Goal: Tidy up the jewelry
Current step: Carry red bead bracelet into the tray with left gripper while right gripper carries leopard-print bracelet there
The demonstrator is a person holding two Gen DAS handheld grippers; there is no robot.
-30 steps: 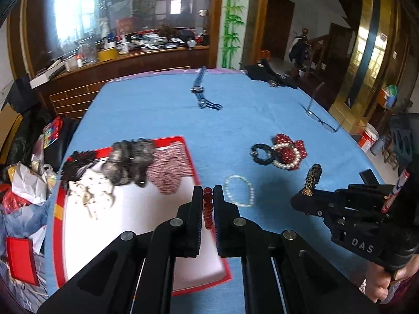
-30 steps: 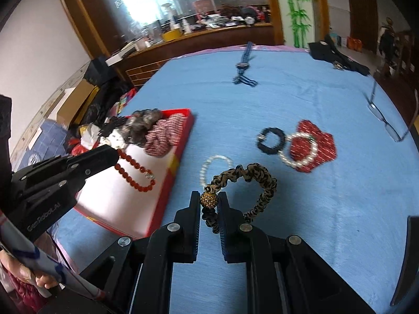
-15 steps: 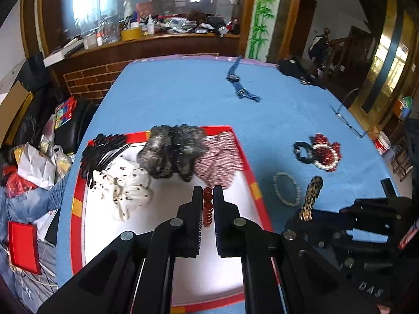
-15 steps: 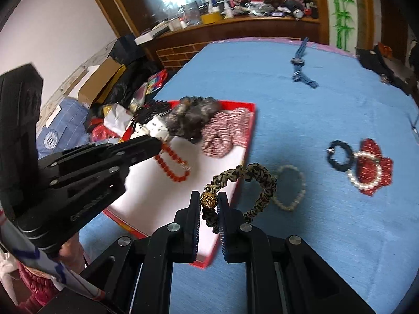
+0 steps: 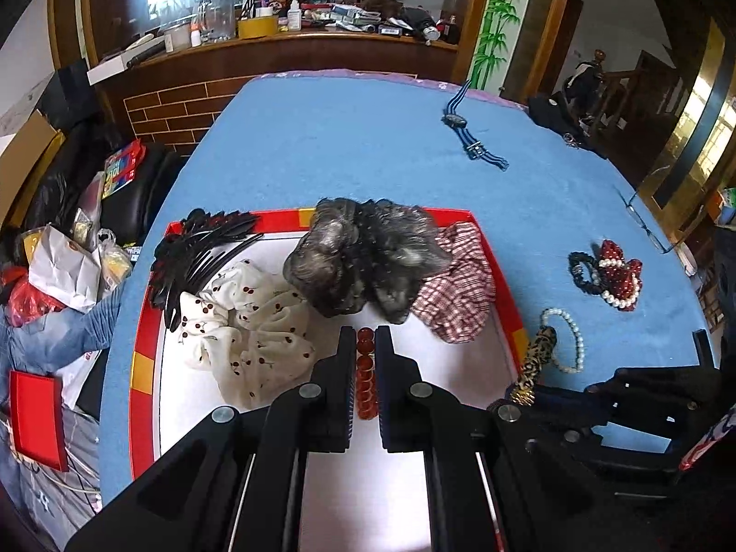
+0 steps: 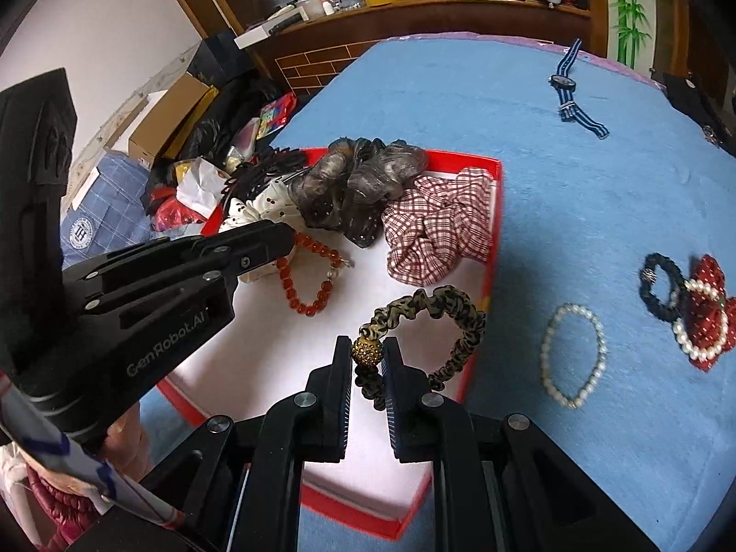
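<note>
While each hand-held gripper clamps jewelry, tray waits.

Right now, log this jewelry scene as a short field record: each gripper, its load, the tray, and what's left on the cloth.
left gripper: shut on red bead bracelet, over the tray
right gripper: shut on leopard-print bracelet, above the tray's right edge
tray: red rim, white floor; holds plaid scrunchie, grey scrunchie, cherry-print scrunchie, black hair comb
on blue cloth: pearl bracelet, black bracelet, red bow, striped watch
</note>
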